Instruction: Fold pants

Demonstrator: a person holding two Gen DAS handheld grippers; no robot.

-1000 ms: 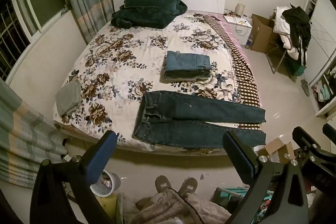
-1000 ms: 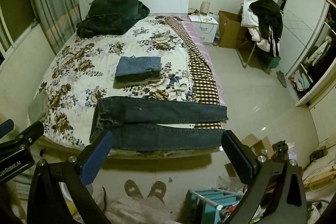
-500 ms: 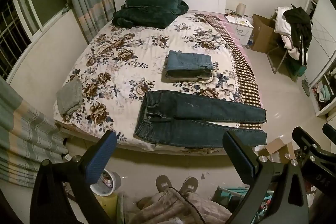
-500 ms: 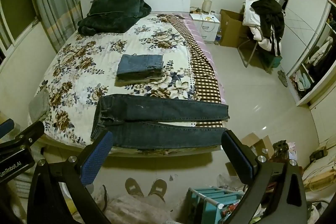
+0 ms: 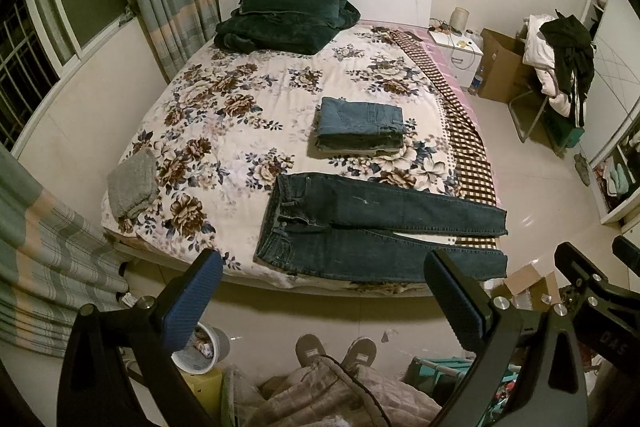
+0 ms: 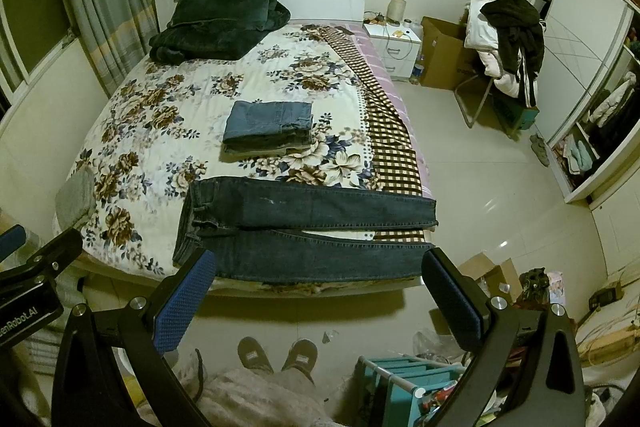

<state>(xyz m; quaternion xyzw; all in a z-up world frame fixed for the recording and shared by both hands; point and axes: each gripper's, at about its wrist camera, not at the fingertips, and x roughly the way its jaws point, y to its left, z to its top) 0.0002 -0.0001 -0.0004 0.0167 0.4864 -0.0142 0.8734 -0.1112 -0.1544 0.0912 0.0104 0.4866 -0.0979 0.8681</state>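
Observation:
Dark blue jeans [image 5: 372, 227] lie flat and unfolded along the near edge of the flowered bed [image 5: 224, 115], waist to the left, legs to the right; they also show in the right wrist view [image 6: 304, 227]. My left gripper [image 5: 320, 303] is open and empty, held above the floor in front of the bed. My right gripper [image 6: 316, 299] is open and empty too, at about the same height, short of the jeans.
A stack of folded jeans [image 5: 360, 125] sits mid-bed. A dark green blanket [image 5: 280, 19] lies by the headboard, a grey cloth [image 5: 132, 183] at the left edge. Below are my slippered feet [image 5: 336, 351], a bucket [image 5: 204, 347] and a teal rack [image 6: 412, 375]. A clothes-laden chair [image 6: 508, 39] stands right.
Both views have shifted slightly, the bed sitting a little lower in frame. The jeans have not moved and both grippers stay open.

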